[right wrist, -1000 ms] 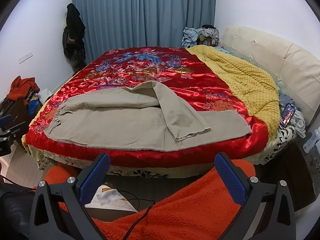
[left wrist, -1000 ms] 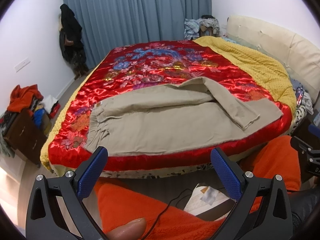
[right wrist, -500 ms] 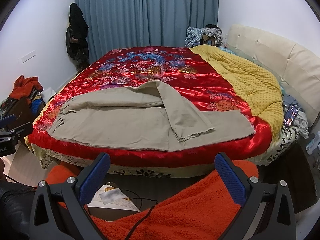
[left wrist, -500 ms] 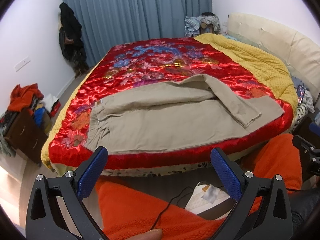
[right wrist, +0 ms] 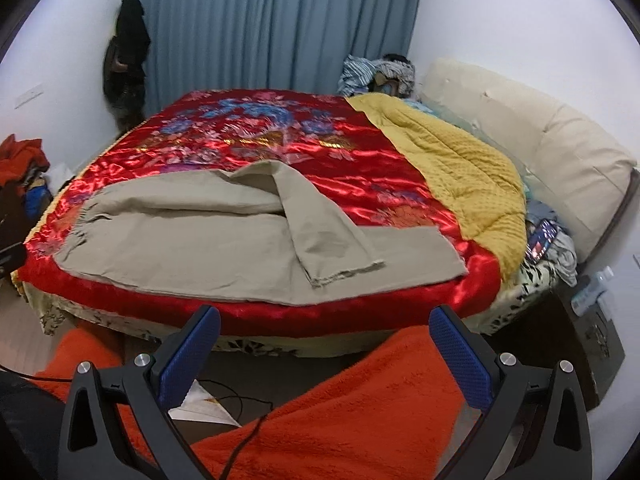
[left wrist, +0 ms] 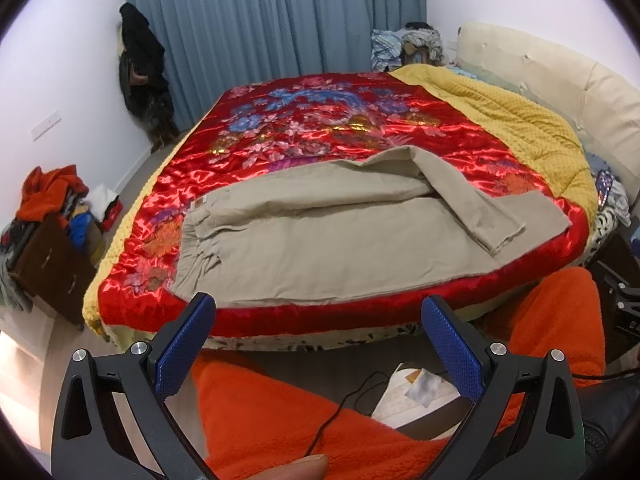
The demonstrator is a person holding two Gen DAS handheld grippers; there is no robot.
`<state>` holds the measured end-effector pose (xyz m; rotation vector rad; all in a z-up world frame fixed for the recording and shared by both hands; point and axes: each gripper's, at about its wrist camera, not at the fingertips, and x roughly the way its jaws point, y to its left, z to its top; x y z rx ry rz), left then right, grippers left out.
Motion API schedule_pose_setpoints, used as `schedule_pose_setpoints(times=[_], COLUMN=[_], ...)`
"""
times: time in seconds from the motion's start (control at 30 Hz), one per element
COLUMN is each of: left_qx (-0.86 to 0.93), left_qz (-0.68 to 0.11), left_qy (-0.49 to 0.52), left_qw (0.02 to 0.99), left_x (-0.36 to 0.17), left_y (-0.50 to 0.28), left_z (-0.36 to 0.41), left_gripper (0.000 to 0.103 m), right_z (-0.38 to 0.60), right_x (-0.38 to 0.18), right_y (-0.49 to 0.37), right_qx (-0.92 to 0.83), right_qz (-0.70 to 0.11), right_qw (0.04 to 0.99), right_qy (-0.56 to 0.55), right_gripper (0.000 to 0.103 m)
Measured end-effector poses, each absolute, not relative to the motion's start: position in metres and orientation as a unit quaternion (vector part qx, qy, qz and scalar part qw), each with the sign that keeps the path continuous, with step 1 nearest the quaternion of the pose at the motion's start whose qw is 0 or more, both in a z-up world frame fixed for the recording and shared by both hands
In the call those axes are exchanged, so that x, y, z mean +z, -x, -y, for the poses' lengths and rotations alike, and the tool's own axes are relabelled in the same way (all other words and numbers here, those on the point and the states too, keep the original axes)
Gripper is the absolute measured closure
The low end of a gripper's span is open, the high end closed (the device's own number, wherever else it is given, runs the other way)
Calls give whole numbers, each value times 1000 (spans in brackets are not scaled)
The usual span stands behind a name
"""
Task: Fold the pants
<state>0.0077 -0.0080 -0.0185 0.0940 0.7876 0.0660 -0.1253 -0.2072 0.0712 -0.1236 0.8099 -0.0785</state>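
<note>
Two grippers hang short of the bed's near edge, above the person's orange fleece-clad legs (right wrist: 360, 412). The left gripper (left wrist: 320, 344) has its blue-padded jaws spread wide apart with nothing between them, and the right gripper (right wrist: 324, 350) stands the same way, jaws well apart and empty.

The khaki pants (left wrist: 320, 248) lie flat along the near edge of the red floral satin quilt (left wrist: 320, 120), well apart from both grippers. The gathered waistband (left wrist: 196, 236) sits toward the left, and the near leg runs rightward to its hem (right wrist: 444, 252) close to the quilt's corner. The far leg is turned back over the near one, so its frayed cuff (right wrist: 348, 272) rests diagonally on top of the lower leg, pointing toward the near edge.

A yellow textured blanket (right wrist: 452, 160) covers the right side of the bed against the cream padded headboard (right wrist: 540, 140). Blue curtains (left wrist: 272, 32) hang behind the bed, and a dark coat (left wrist: 140, 64) hangs in the left corner. A black cable (left wrist: 344, 404) crosses the orange fleece, and a fingertip (left wrist: 300, 468) shows at the bottom of the left wrist view.
</note>
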Motion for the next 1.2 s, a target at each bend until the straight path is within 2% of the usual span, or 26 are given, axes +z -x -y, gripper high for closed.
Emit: schedule_pose_setpoints(times=[1.2], left_qx=[30], left_qz=[-393], left_qy=[-34], left_qw=[918], left_x=[-25], left_y=[-6], left_z=[4], left_gripper=[0], right_z=[210], right_x=[58], right_y=[121], right_qx=[-59], right_qz=[-414], right_qw=[906], right_qy=[72], right_gripper=[0])
